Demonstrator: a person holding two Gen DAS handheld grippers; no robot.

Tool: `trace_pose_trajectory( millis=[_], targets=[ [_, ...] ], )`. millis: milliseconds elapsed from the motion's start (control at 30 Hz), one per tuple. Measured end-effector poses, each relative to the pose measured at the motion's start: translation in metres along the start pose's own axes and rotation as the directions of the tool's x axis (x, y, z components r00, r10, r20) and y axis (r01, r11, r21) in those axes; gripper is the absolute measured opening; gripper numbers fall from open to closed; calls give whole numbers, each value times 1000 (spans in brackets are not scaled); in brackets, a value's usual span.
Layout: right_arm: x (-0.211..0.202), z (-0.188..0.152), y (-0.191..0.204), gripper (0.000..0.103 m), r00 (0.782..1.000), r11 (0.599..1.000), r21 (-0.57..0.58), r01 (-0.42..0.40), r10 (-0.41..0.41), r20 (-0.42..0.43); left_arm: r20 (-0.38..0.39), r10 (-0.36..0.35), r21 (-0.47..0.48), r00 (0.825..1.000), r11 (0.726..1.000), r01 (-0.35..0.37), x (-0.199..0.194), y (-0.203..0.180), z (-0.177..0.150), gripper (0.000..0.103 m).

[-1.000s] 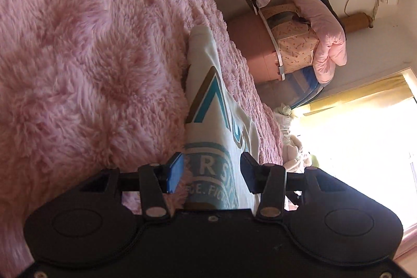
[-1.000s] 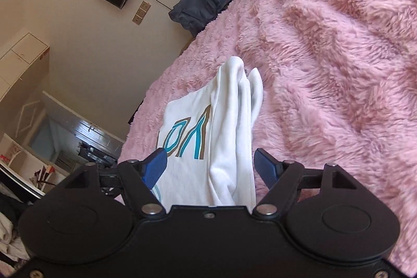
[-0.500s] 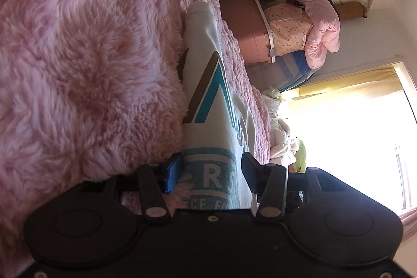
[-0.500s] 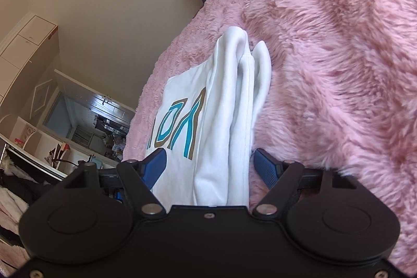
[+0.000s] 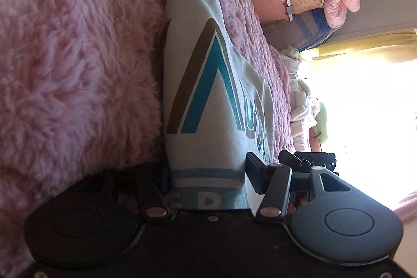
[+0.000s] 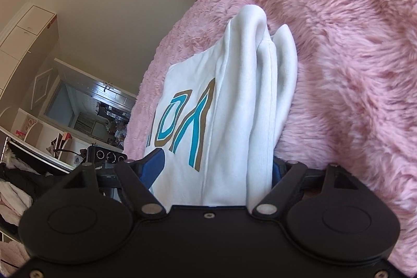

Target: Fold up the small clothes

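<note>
Both grippers just pushed in closer – left gripper [image 5: 206,175] and right gripper [image 6: 216,168] jaws have been widening, straddling the folded shirt [image 6: 229,106], not pinching it – probably lining up another fold.

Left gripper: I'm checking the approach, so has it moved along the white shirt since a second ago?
Yes. The left gripper has advanced along the white shirt, its printed letter now nearer.

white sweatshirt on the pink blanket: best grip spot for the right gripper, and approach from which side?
Judging by its pose: take the stacked folded layers of the white sweatshirt at its near edge, coming in low along the pink blanket. The right gripper already straddles that edge; its jaws have just been opening, fabric between them. The rolled ridge gives bulk to pinch.
</note>
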State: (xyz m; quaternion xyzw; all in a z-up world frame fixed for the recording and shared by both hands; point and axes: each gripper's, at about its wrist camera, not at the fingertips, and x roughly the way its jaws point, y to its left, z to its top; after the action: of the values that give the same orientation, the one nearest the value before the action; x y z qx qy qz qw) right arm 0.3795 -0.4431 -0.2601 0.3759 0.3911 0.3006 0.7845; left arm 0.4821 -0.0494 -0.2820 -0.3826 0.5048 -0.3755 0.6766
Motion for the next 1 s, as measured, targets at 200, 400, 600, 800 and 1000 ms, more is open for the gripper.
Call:
trace_pose_trajectory(
  millis=[200,400,600,800,1000],
  targets=[
    [-2,-4,13,56,999,999,-20,50,-50,20,1,21,67,1000,998,-21,0,-22,1,26],
    [-12,3,42,28,994,994,-26,108,-107,36,13,15,135,1000,991,-16,-11,-58,1,23],
    [-13,9,98,28,994,992,-82,97,-93,53,50,18,203,999,979,-28,-60,-94,1,23],
    [5,2,160,28,998,984,-175,44,-37,43,125,56,263,991,961,-87,-147,-121,-16,23],
    [48,-27,201,28,1000,979,-202,-24,26,9,179,93,226,979,965,-133,-211,-101,-44,23]
  ],
)
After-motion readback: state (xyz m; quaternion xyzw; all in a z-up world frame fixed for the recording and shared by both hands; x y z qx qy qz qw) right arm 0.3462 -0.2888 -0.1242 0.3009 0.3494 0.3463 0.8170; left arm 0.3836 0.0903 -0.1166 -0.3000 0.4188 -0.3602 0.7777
